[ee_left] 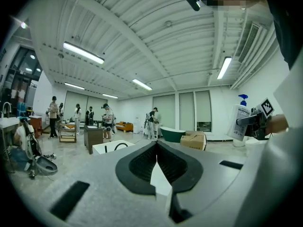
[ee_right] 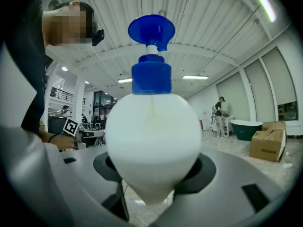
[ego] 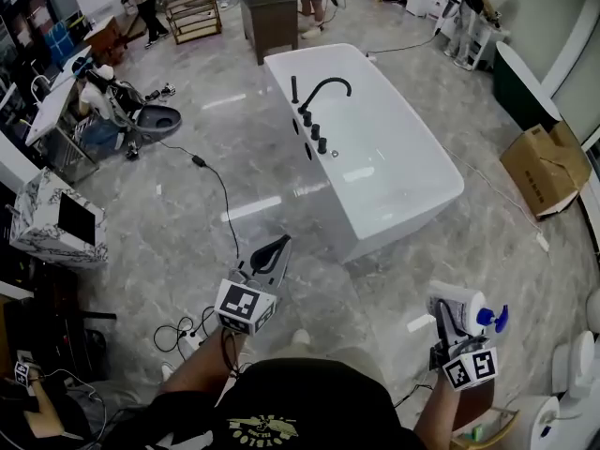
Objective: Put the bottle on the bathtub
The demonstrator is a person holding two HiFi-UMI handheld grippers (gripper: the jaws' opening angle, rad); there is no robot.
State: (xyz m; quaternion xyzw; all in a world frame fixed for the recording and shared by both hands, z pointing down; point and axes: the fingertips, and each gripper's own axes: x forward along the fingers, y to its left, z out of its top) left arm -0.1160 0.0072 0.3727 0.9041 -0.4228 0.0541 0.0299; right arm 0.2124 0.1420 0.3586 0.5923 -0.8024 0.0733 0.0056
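Note:
The white bathtub point(ego: 412, 172) with a black faucet point(ego: 322, 88) stands on the grey floor ahead of me, and its far end shows in the left gripper view point(ee_left: 110, 147). My right gripper point(ego: 453, 319) is shut on a white bottle point(ego: 457, 303) with a blue pump, held low at the right, short of the tub. In the right gripper view the bottle point(ee_right: 152, 136) fills the middle, clamped between the jaws of the right gripper point(ee_right: 152, 176). My left gripper point(ego: 275, 251) is shut and empty, pointing toward the tub's near corner; its jaws meet at the tip point(ee_left: 156, 144).
A cardboard box point(ego: 544, 167) and a dark green tub point(ego: 520, 82) lie to the right. A black cable point(ego: 220, 190) runs across the floor at the left, near a marble-patterned block point(ego: 56, 218). A dark cabinet point(ego: 269, 17) and several people stand beyond the tub.

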